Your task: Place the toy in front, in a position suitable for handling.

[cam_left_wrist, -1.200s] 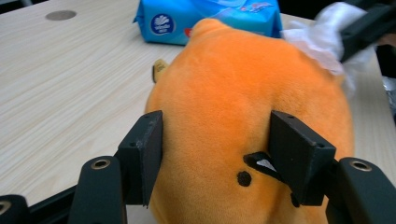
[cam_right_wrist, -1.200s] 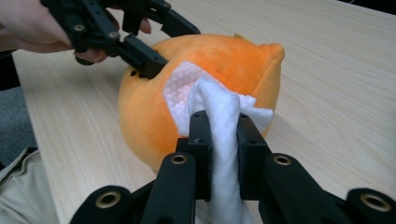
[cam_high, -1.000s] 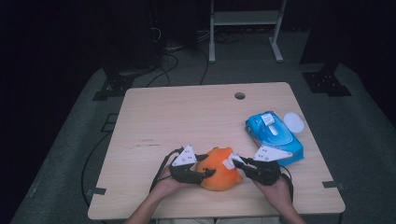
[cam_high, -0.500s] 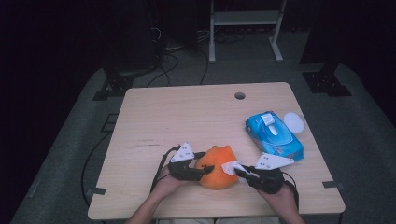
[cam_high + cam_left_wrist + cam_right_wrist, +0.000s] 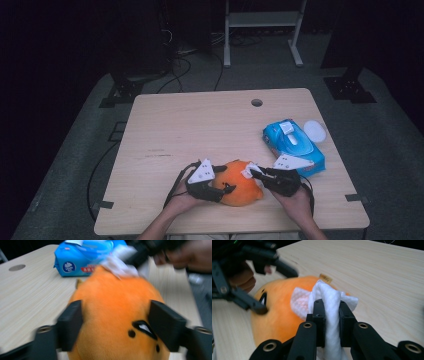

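Note:
An orange plush toy (image 5: 236,191) lies near the table's front edge. My left gripper (image 5: 224,188) straddles its face end (image 5: 112,315). The jaws have just been opening, and both pads (image 5: 71,322) still touch the soft sides. My right gripper (image 5: 253,174) is shut on a folded white wipe (image 5: 327,298) and holds it against the top of the toy (image 5: 277,312). In the left gripper view the wipe (image 5: 117,265) shows blurred on the toy's far side. The right gripper view shows my left gripper (image 5: 278,292) around the toy.
A blue pack of wet wipes (image 5: 292,145) lies to the right of the toy, close behind my right hand, with a round white lid (image 5: 315,131) beside it. A cable hole (image 5: 256,102) sits near the table's far edge. A metal stand is on the floor beyond.
My left gripper's jaws stand wider around the toy than before. The right gripper's tip with the wipe has shifted slightly on the toy's top. Both hands have stayed in place.

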Motion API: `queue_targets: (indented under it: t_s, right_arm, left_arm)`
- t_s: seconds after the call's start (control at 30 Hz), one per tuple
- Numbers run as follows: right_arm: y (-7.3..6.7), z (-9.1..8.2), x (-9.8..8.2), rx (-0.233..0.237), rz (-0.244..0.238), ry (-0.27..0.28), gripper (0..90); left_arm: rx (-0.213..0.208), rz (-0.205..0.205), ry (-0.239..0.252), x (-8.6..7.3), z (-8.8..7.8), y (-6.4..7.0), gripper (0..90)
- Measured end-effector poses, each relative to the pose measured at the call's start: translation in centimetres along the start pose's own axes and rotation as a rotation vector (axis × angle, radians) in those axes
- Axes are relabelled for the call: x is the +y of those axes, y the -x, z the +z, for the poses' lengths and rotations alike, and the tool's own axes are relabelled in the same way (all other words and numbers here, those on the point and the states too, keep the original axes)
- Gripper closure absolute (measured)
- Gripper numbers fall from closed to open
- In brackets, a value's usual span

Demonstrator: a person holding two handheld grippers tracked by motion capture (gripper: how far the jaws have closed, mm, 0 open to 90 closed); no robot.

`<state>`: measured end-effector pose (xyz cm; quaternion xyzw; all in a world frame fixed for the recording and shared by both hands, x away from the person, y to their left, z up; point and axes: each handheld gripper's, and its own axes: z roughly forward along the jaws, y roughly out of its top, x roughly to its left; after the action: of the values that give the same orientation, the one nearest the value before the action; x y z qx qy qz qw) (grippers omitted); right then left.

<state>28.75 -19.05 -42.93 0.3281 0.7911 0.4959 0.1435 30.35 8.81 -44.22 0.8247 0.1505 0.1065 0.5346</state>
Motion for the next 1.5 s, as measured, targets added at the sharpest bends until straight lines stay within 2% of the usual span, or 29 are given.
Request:
queue_targets:
  t_s: [0.03,0.07,0.13,0.17,0.27,0.4,0.47,0.57,0.6,0.7,0.8,0.87,0.9,0.97,1.0,1.1,1.13,1.2,1.23,1.33,1.37,1.43,1.5]
  right_arm:
    - [-0.4,-0.1,-0.1,-0.002,-0.013,-0.003,78.8]
    - [-0.8,-0.3,-0.3,-0.008,-0.032,-0.009,78.8]
    - [-1.2,-0.6,-0.4,-0.004,-0.04,-0.01,78.7]
    - [-1.3,-0.8,-0.6,-0.004,-0.042,-0.01,78.7]
    - [-1.5,-1.1,-0.7,-0.003,-0.043,-0.009,78.7]
    - [-0.7,-1.1,0.3,-0.024,-0.037,0.009,78.7]
    - [-0.1,-1.1,0.6,-0.033,-0.009,0.022,78.7]
    - [0.9,-1.0,0.3,-0.017,0.039,0.024,78.7]
    - [1.0,-1.0,0.1,-0.01,0.045,0.022,78.7]
    - [0.0,-0.9,-0.3,-0.002,0.015,0.013,78.8]
    - [-1.3,-1.1,-0.2,-0.005,-0.053,0.011,78.7]
    - [-2.0,-1.3,-0.2,-0.001,-0.079,0.014,78.7]
    - [-2.2,-1.3,-0.2,-0.005,-0.088,0.012,78.7]
    - [-2.4,-1.3,-0.2,-0.012,-0.098,0.011,78.7]
    - [-2.2,-1.3,-0.1,-0.017,-0.098,0.014,78.7]
    - [-1.6,-1.1,0.2,-0.024,-0.075,0.032,78.6]
    - [-1.3,-1.1,0.4,-0.024,-0.068,0.037,78.7]
    - [-0.7,-1.1,0.9,-0.016,-0.045,0.052,78.6]
    - [-0.7,-1.1,1.2,-0.012,-0.043,0.058,78.6]
    - [-1.0,-1.1,1.8,-0.009,-0.056,0.073,78.6]
    - [-1.1,-1.1,1.9,-0.017,-0.057,0.077,78.4]
    - [-0.8,-1.1,1.8,-0.042,-0.055,0.08,78.1]
    - [-0.1,-1.0,1.3,-0.054,-0.022,0.071,78.2]
  left_arm:
    - [0.017,-0.038,-0.001,0.0,0.0,-0.2,18.8]
    - [0.015,-0.059,-0.013,-0.1,0.1,-0.4,13.2]
    - [-0.012,-0.07,-0.021,-0.4,0.2,-0.5,15.9]
    - [-0.017,-0.059,-0.024,-0.4,0.2,-0.4,20.8]
    - [-0.003,0.019,-0.046,-0.2,0.2,0.3,29.0]
    - [0.006,0.09,-0.046,-0.2,0.4,1.0,32.8]
    - [0.009,0.113,-0.046,-0.1,0.4,1.4,33.3]
    - [-0.002,0.109,-0.04,0.0,0.5,1.5,32.4]
    - [-0.01,0.1,-0.038,0.1,0.4,1.3,30.3]
    - [-0.036,-0.009,-0.01,0.2,0.2,0.3,16.0]
    - [-0.073,-0.113,-0.034,0.1,0.3,-0.5,5.4]
    - [-0.08,-0.137,-0.054,-0.1,0.5,-0.6,3.4]
    - [-0.092,-0.172,-0.069,-0.1,0.7,-0.7,3.5]
    - [-0.101,-0.2,-0.075,-0.2,0.9,-0.8,6.6]
    - [-0.099,-0.195,-0.077,-0.2,0.8,-0.8,11.9]
    - [-0.045,-0.156,-0.054,0.1,0.5,-0.6,29.3]
    - [-0.022,-0.127,-0.045,0.3,0.4,-0.4,33.4]
    - [0.038,-0.058,-0.031,0.9,0.3,0.2,35.6]
    - [0.057,-0.028,-0.024,1.1,0.3,0.4,36.5]
    - [0.126,0.098,-0.009,1.4,0.3,1.4,37.8]
    - [0.126,0.121,-0.009,1.4,0.5,1.6,37.8]
    - [0.116,0.14,-0.017,1.3,0.6,1.8,36.9]
    - [0.095,0.128,-0.021,1.3,0.6,1.8,32.9]
